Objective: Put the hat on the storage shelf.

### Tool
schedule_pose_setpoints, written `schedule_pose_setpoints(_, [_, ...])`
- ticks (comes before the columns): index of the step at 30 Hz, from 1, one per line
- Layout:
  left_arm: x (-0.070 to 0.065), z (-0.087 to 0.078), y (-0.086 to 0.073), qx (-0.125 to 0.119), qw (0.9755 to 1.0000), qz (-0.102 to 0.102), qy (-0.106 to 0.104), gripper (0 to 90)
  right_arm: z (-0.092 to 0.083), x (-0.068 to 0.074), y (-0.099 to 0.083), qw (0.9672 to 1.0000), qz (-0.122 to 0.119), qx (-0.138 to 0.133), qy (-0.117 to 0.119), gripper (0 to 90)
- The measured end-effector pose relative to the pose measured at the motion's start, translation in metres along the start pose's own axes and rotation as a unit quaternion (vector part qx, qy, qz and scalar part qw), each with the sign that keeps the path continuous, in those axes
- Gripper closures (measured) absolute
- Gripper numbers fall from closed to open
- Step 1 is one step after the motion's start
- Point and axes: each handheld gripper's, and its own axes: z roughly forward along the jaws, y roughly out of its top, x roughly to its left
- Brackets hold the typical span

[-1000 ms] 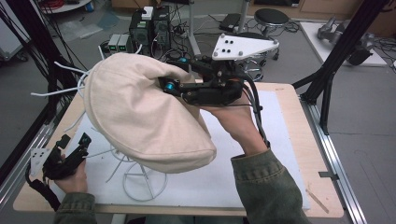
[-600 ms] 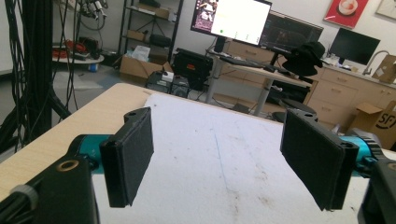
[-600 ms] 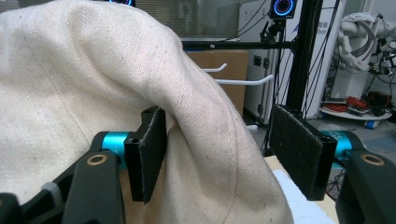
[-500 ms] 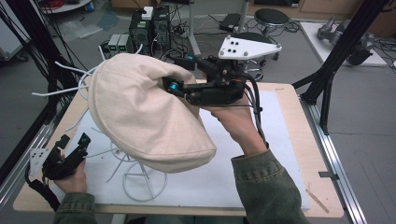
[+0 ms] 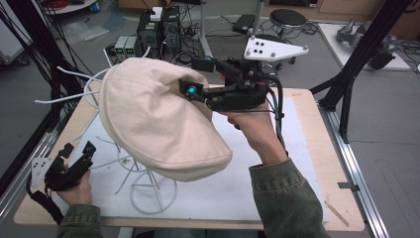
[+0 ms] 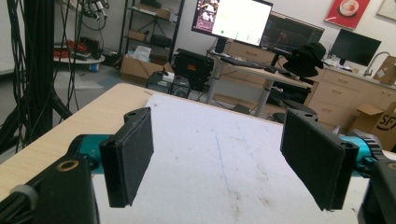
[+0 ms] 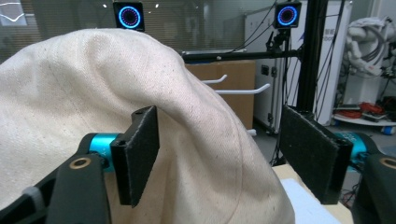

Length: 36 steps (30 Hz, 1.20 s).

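Observation:
A cream cloth cap (image 5: 153,124) rests over a white wire stand (image 5: 154,197) on the white mat (image 5: 297,148). My right gripper (image 5: 192,77) is at the cap's far right edge, open, jaws on either side of a fold of cloth. In the right gripper view the cap (image 7: 70,107) bulges between the spread pads of the right gripper (image 7: 224,163) without being pinched. My left gripper (image 5: 78,148) sits low at the table's front left corner, open and holding nothing. The left gripper view has the left gripper (image 6: 217,158) over bare mat (image 6: 219,121).
White wire arms (image 5: 62,99) stick out left of the cap. Black frame posts (image 5: 356,64) stand right of the table and more at its left. Electronics boxes (image 5: 158,29) and a stool (image 5: 288,19) sit on the floor behind. The wooden table edge (image 5: 322,139) borders the mat.
My right gripper has shifted a little to the right along the cap's edge. The cap stays on the stand and the left gripper has not moved.

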Motion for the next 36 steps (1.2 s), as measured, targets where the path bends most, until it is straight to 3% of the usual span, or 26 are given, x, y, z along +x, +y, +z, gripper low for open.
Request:
schedule_pose_setpoints(11, [0.000, 0.000, 0.000, 0.001, 1.0000, 0.000, -0.001, 25.8, -0.021, -0.008, -0.013, 0.9985, 0.014, -0.034, -0.040, 22.0])
schedule_pose_setpoints(17, [0.000, 0.000, 0.000, 0.001, 1.0000, 0.001, 0.000, 25.8, -0.038, -0.012, -0.029, 0.9973, 0.023, -0.039, -0.057, 20.3])
schedule_pose_setpoints(31, [-0.002, 0.000, 0.000, 0.001, 1.0000, 0.005, 0.000, 25.9, -0.092, -0.022, -0.102, 0.9902, 0.069, -0.016, -0.121, 17.0])
schedule_pose_setpoints(36, [-0.002, -0.001, 0.000, 0.002, 1.0000, 0.005, 0.000, 25.9, -0.114, -0.017, -0.135, 0.9829, 0.066, 0.014, -0.171, 12.2])
